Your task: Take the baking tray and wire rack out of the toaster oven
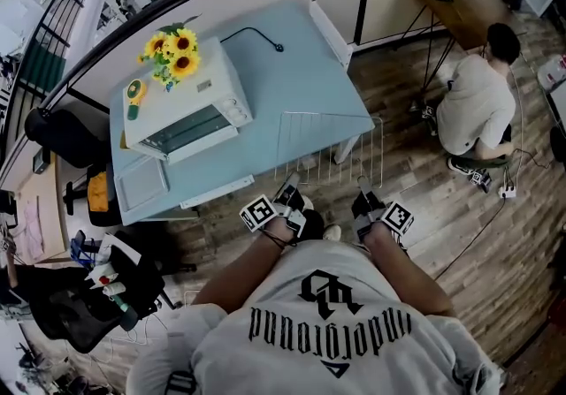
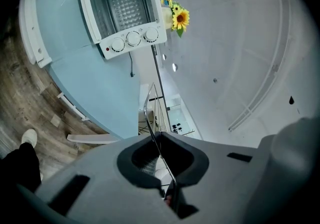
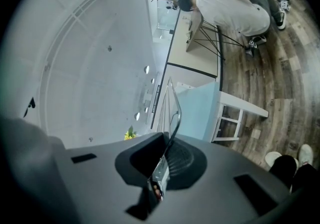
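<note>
Two grippers clamp the rack (image 1: 332, 150) by its near edge wire. The left gripper (image 1: 287, 188) grips the left part of that edge and the right gripper (image 1: 363, 188) the right part. In the left gripper view the jaws of the left gripper (image 2: 162, 160) are pressed together on the thin wire of the rack (image 2: 152, 102), which runs up and away between them. In the right gripper view the right gripper (image 3: 167, 160) is clenched on the rack (image 3: 172, 102) in the same way.

The rack is out of the oven (image 1: 190, 106) and well apart from it, held roughly level in front of the person. Its far part overlaps the near right corner of the table (image 1: 292, 75) and its near part hangs over the wood floor (image 1: 424, 208). Whether it touches the table cannot be told.

The tray (image 1: 141, 183), pale and rimmed, lies on the table near its near left corner, just beside the oven's opened door. The oven (image 2: 125, 12) stands on the table's left part with its front open and three knobs in a row. Sunflowers (image 1: 172, 53) sit on its top, and a black cable (image 1: 256, 34) trails over the table behind it.

Farther off, at the right, a person (image 1: 478, 102) sits low on the floor by a wooden desk (image 1: 451, 0). A black chair (image 1: 62, 137) stands left of the table.
</note>
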The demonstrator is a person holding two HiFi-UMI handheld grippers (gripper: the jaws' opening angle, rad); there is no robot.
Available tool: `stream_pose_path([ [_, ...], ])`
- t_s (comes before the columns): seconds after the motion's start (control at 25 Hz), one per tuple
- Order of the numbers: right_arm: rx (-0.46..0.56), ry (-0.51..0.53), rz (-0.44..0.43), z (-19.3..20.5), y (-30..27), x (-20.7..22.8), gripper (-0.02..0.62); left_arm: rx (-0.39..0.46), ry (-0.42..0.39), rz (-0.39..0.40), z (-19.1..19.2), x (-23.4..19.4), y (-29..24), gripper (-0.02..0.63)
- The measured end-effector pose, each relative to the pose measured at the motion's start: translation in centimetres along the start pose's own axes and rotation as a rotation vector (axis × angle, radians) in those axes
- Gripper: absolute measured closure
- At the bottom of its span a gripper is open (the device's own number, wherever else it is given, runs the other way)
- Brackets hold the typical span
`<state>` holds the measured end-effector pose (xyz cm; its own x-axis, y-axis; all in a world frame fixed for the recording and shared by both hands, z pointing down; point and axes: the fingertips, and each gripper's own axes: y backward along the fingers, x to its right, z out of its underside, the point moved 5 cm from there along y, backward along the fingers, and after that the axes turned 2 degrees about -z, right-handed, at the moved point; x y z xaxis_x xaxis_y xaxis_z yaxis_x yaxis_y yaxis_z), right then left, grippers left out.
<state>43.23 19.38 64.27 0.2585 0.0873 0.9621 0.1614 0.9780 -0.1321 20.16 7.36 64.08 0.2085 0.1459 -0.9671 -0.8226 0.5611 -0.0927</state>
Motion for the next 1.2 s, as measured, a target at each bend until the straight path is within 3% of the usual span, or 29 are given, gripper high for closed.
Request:
stream_pose_path([
  [0.4, -0.033, 0.031, 0.036, -2.4, -5.4, -0.3, 0.589, 0.023, 0.017, -0.002, -3.9, -0.8, -3.8, 0.603],
  [0.6, -0.041, 0.028, -0.031, -3.4, -10.6, -1.4, 0.589, 0.034, 0.011, 0.000, -7.6, -1.1, -6.2, 0.603],
  [0.76, -0.065, 0.112, -0.045, -4.2, -14.3, -2.4, 0.589, 0.043, 0.014, -0.013, -10.7, -1.1, -7.3, 0.603],
  [0.96, -0.074, 0.061, -0.014, -3.7, -17.7, -2.9, 0.589, 0.065, -0.006, 0.010, -14.3, -1.1, -8.3, 0.603],
  [1.2, -0.108, 0.069, -0.007, -4.6, -20.3, -3.8, 0.589, 0.097, -0.003, -0.004, -15.9, -1.4, -9.0, 0.601],
])
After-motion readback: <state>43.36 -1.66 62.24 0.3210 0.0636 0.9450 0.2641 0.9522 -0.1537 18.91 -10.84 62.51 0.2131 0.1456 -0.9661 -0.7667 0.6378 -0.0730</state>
